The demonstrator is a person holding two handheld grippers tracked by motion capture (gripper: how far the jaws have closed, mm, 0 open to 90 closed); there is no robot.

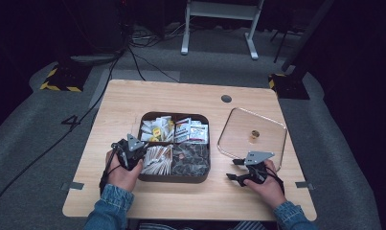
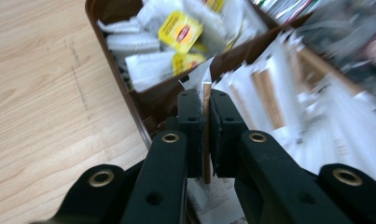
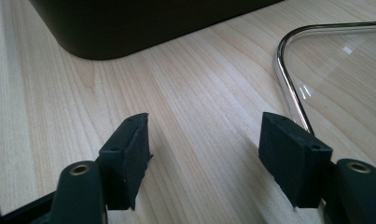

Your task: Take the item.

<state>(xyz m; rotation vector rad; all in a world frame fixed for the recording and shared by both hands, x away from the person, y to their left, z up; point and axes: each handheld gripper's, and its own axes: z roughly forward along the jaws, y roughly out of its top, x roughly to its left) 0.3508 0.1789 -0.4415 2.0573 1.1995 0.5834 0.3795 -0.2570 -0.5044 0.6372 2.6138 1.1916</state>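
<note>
Tongs on the left hand (image 1: 131,149) were closed on a paper-wrapped wooden stirrer (image 2: 206,116), pinching it edge-on between the two pads at the near-left compartment of the brown divided box (image 1: 145,178). In the left gripper view the thin stick ran upright through the narrow gap between the jaws, its torn white wrapper flaring above the pad tips. More wrapped stirrers (image 1: 157,160) lay heaped in the same compartment, and tea bag sachets (image 2: 181,30) filled the compartment beyond it.

Such a stick looked very light and stiff along its length but easy to snap if bent, and the loose paper sleeve seemed likely to slide or tear, so a hold on the wood itself near the middle, not on the wrapper end, would probably serve best. A light squeeze should have been enough.

The right tongs (image 1: 238,168) rested on the tabletop (image 1: 128,98) with jaws wide apart and nothing between them, just beside the near corner of the clear lid (image 3: 344,60), which lay flat to the right of the box, its small knob (image 1: 254,135) pointing up
</note>
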